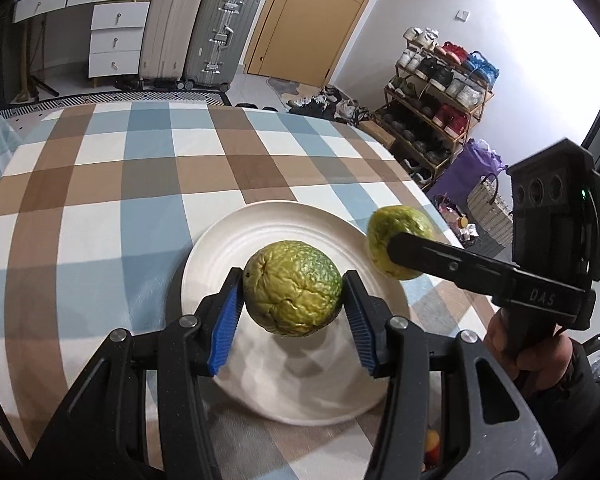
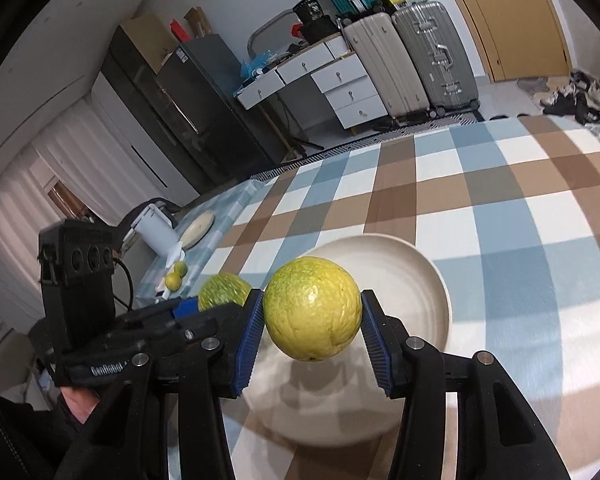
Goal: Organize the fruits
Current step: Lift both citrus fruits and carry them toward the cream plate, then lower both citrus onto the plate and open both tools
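Note:
My left gripper (image 1: 293,294) is shut on a wrinkled green-yellow citrus fruit (image 1: 292,288) and holds it above a white plate (image 1: 236,240) on the checked tablecloth. My right gripper (image 2: 312,314) is shut on a smoother yellow-green citrus fruit (image 2: 312,312) and holds it above the same plate (image 2: 412,276). In the left wrist view the right gripper (image 1: 396,246) with its fruit (image 1: 392,224) hangs over the plate's right rim. In the right wrist view the left gripper's fruit (image 2: 224,290) shows at the left, just beside the right gripper.
Two more small citrus fruits (image 2: 176,276) lie at the table's far left end by a white container (image 2: 156,228) and a second plate (image 2: 198,228). Suitcases (image 1: 204,28), drawers (image 1: 116,36) and a shoe rack (image 1: 440,96) stand beyond the table.

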`<action>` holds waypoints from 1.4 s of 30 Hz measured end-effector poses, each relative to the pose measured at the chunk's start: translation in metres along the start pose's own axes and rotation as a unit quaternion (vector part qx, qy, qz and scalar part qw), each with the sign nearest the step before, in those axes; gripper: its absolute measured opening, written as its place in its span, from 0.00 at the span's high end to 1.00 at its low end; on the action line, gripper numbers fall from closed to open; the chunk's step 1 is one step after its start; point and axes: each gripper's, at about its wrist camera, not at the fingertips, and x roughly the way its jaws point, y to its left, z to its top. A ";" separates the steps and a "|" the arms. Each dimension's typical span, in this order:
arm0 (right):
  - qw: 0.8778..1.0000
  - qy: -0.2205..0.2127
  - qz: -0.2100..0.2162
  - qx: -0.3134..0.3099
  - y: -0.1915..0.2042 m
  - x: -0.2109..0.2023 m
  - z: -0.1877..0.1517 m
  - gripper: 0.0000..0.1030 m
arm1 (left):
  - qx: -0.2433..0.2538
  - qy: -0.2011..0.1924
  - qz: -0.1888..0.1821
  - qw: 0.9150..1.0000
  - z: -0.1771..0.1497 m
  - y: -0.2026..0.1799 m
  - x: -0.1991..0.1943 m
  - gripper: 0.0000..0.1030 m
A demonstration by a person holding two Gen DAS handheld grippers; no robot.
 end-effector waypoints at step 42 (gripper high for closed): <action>0.997 -0.052 -0.048 0.009 -0.005 -0.019 0.010 0.01 | 0.002 -0.028 0.067 0.997 0.017 -0.001 -0.002 0.18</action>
